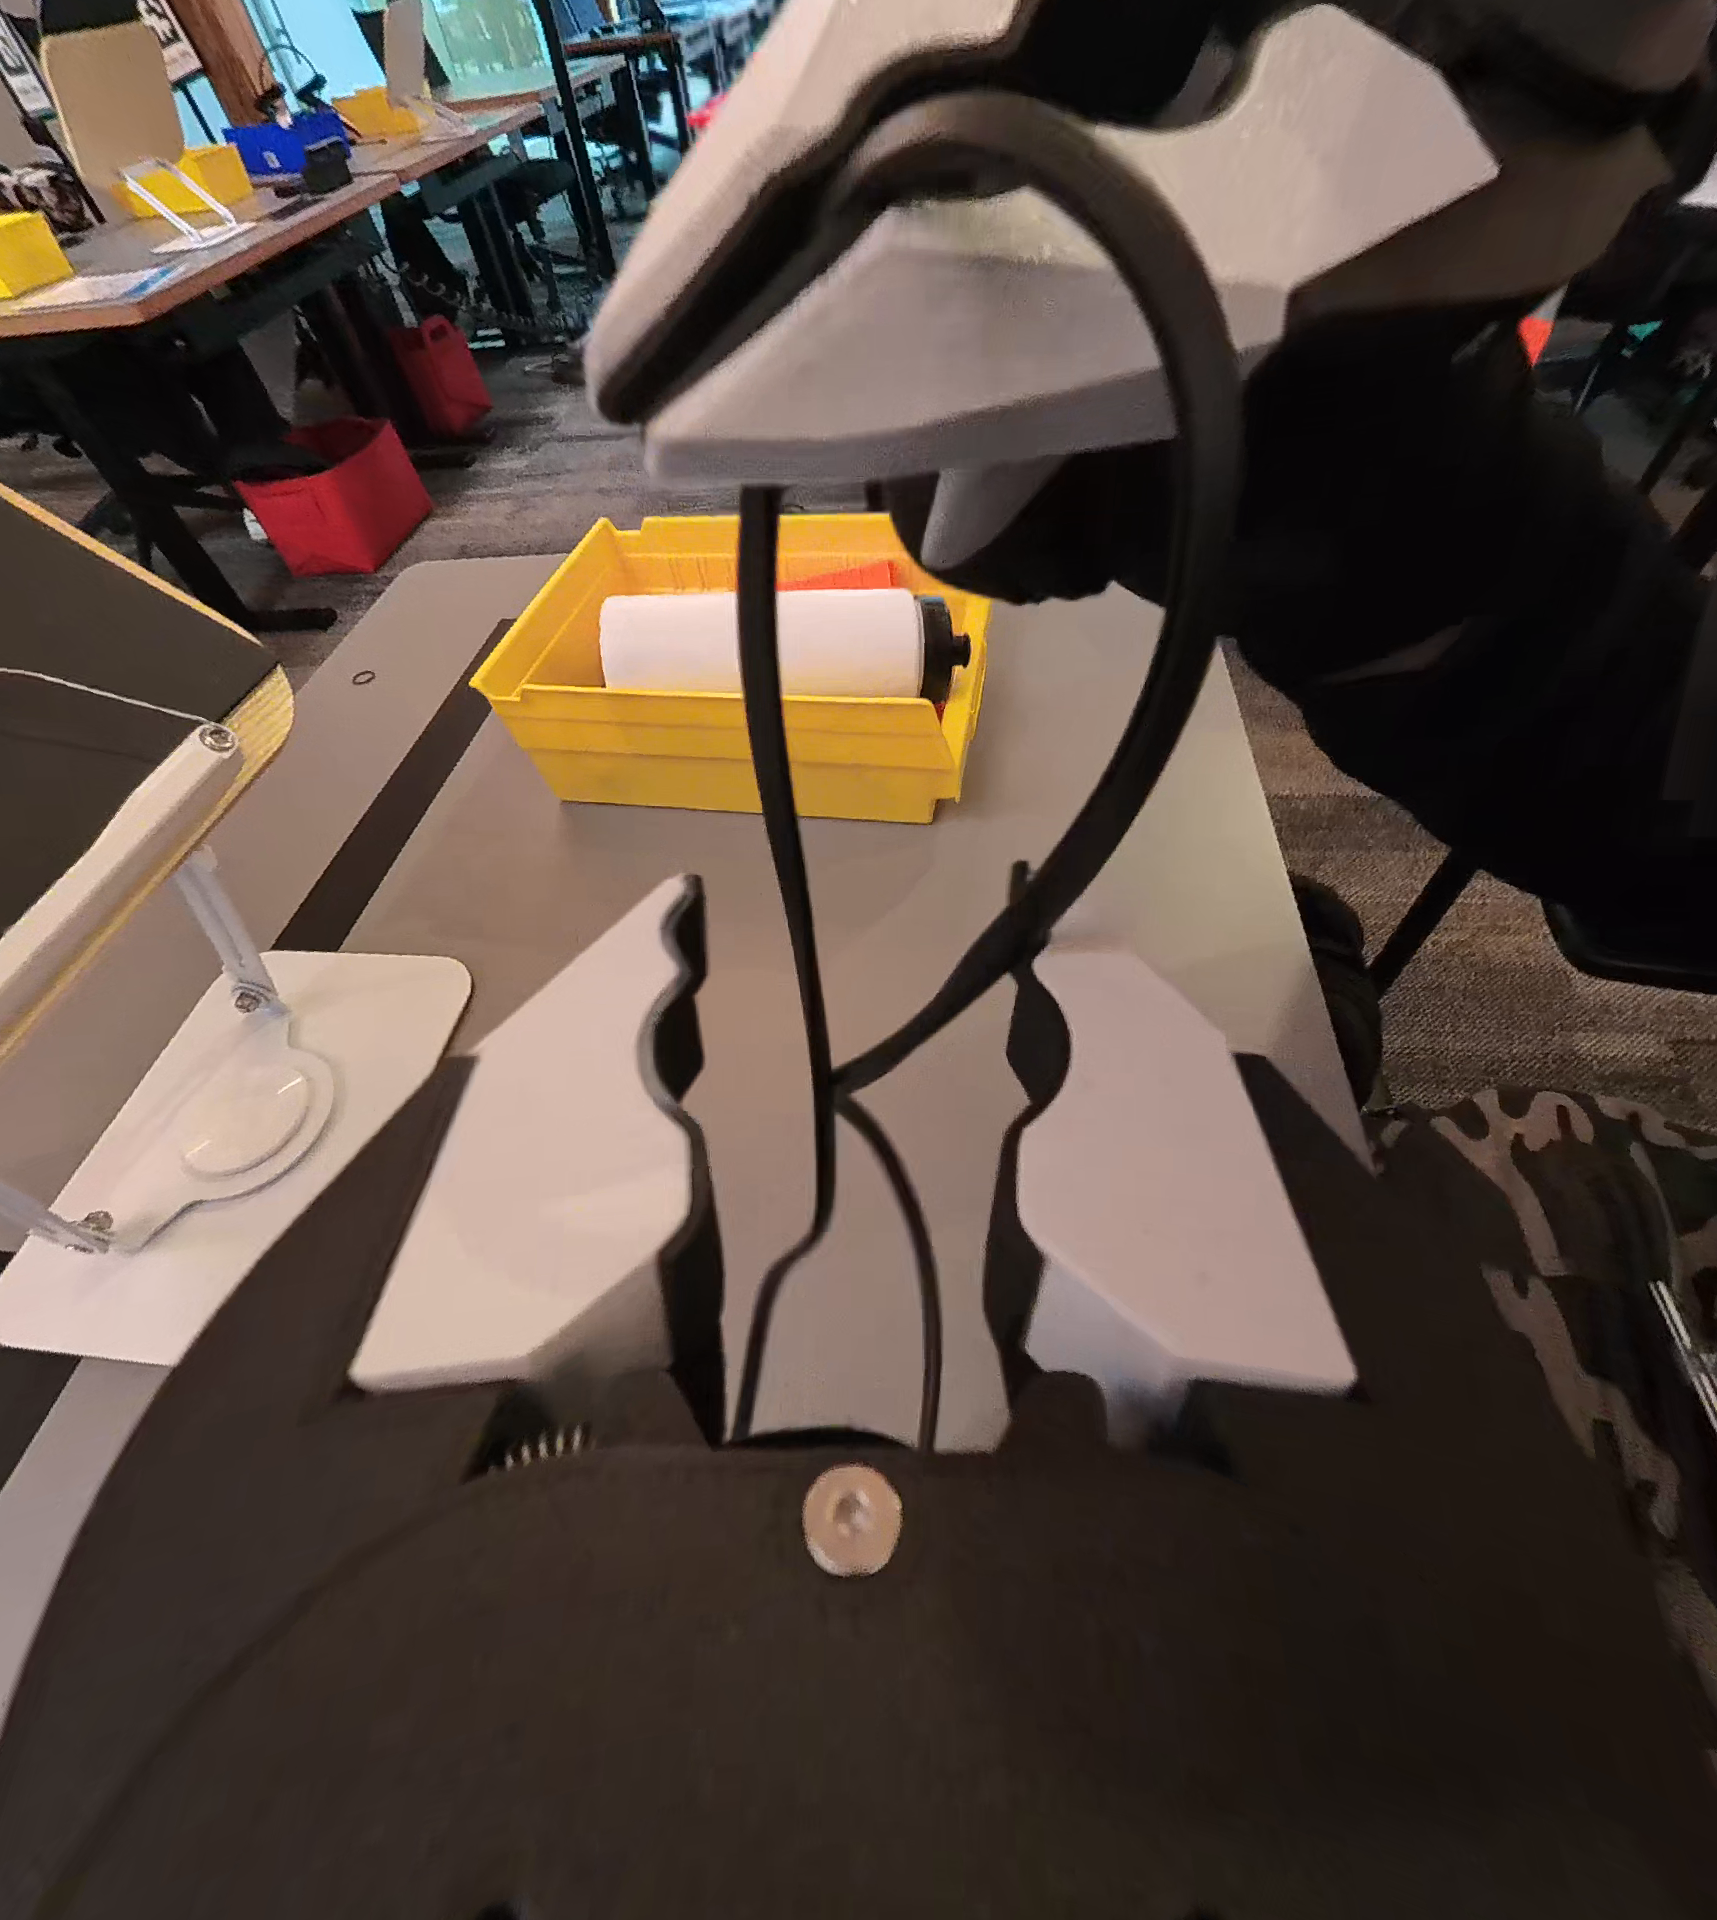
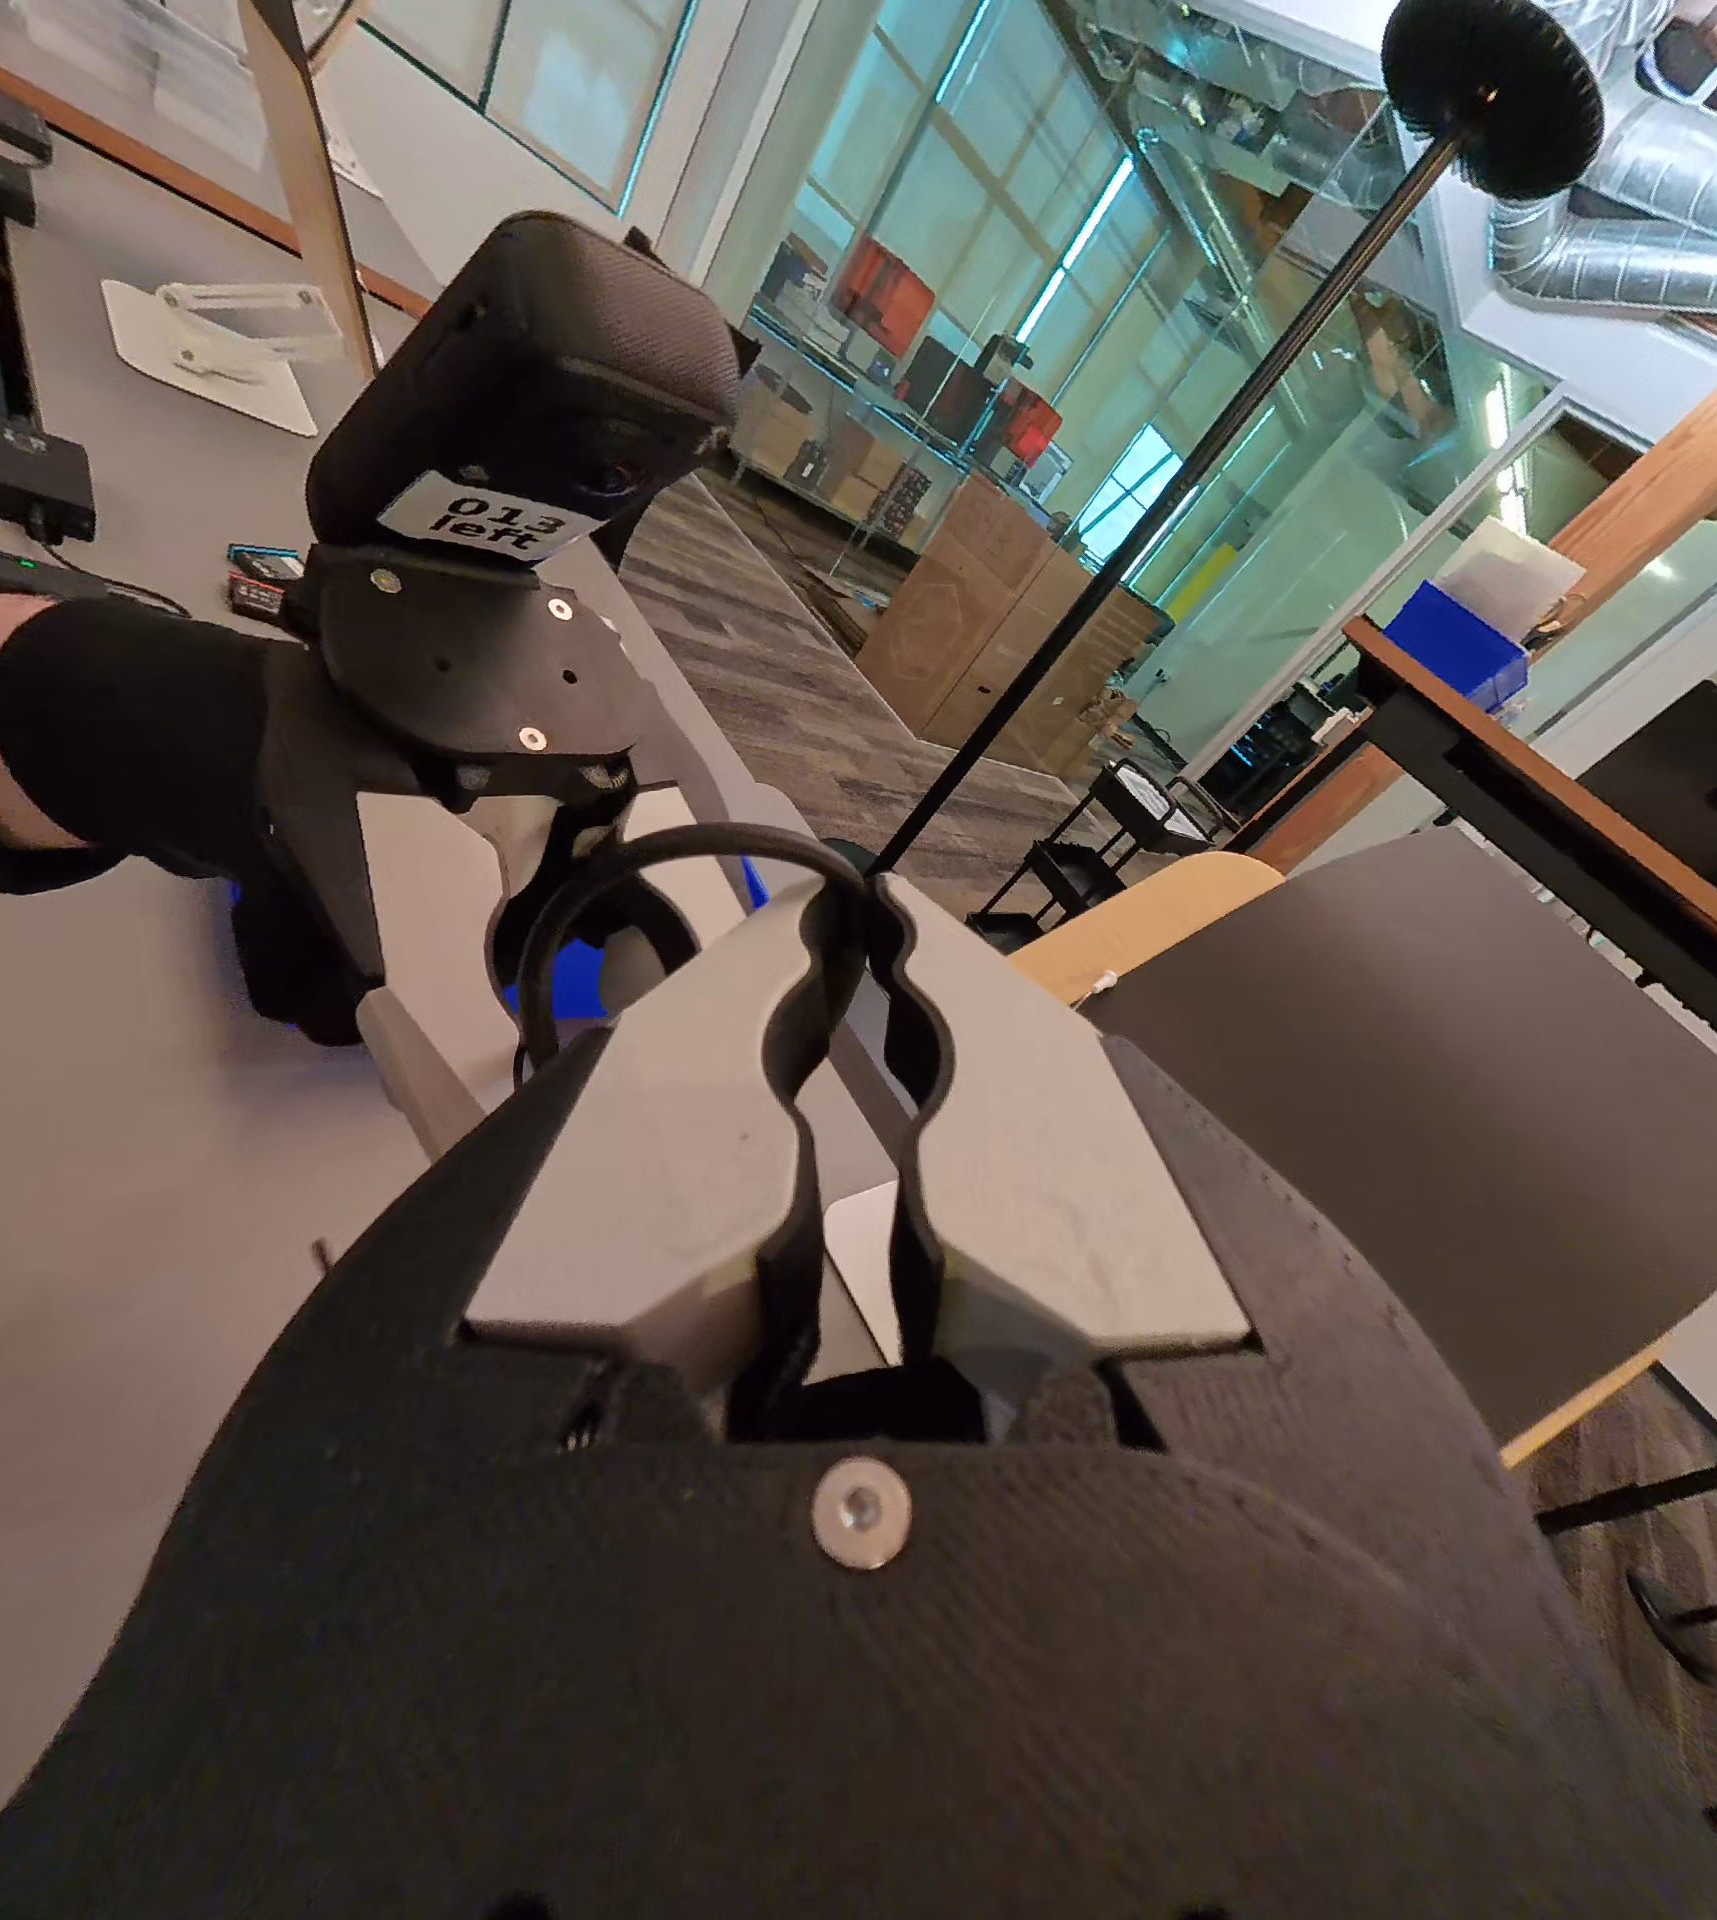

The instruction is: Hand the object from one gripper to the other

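Observation:
A thin black cable hangs in a loop above the grey table. My right gripper is shut on the cable's upper part. In the left wrist view it comes in from the top, held by a black-gloved hand. My left gripper is open. The cable's two strands run down between its white fingers without being pinched. In the right wrist view the left gripper sits just left of my right fingertips, with the loop passing by its fingers.
A yellow bin holding a white roll stands on the table beyond the grippers. A white stand base and a tilted black board are at the left. A black pole with a disc top rises behind. There is about 9 centimetres between the tips of the two grippers.

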### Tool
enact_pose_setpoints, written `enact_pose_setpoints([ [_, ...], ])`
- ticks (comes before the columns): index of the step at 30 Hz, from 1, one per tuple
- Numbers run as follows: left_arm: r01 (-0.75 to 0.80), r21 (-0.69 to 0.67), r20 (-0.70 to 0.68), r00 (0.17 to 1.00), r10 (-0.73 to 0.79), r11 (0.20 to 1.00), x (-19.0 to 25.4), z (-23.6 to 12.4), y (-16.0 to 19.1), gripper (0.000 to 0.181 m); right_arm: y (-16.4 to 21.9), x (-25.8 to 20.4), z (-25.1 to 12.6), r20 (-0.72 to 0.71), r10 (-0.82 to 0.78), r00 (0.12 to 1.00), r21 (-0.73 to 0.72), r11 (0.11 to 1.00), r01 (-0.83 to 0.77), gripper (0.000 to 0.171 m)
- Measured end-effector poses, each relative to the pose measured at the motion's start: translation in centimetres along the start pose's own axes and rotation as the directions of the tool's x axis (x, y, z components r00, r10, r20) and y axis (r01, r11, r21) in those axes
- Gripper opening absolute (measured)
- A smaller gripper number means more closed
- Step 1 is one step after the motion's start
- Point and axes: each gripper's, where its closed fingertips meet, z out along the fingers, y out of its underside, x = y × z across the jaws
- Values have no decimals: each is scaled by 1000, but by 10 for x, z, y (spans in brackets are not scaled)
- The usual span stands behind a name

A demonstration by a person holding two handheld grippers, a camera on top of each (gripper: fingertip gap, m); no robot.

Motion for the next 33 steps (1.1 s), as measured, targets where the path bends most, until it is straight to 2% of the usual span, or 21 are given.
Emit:
enact_pose_setpoints([
  [1,-10,1,-6,1000,10,1000,1,0,0,45,0,1,-1,-3,1,1000,-2,1000,-1,0],
  [5,-21,18,-3,1000,21,1000,2,2,0,20,0,4,-3,-6,8,1000,5,1000,-8,0],
  [9,-20,25,-40,999,21,999,6,3,2,3,-3,3,-4,4,22,1000,21,1000,-22,0],
  [14,3,35,-61,998,-1,999,8,5,1,21,-4,0,-2,22,32,999,26,999,-33,0],
  [18,-6,35,-94,996,9,999,14,8,3,11,-7,-3,-2,37,44,998,43,998,-46,0],
  [19,-9,40,-105,994,13,999,16,8,3,0,-8,-3,-3,39,49,998,48,998,-50,0],
  [21,-3,49,-121,993,9,999,17,6,1,0,-9,-2,-4,42,59,997,56,997,-61,0],
  [30,-103,-13,114,988,104,995,-18,-15,-3,0,-9,5,-13,68,89,994,71,993,-93,4],
  [33,-98,-52,186,977,106,994,-32,-27,-3,0,6,6,-14,84,99,992,-10,995,-98,26],
])
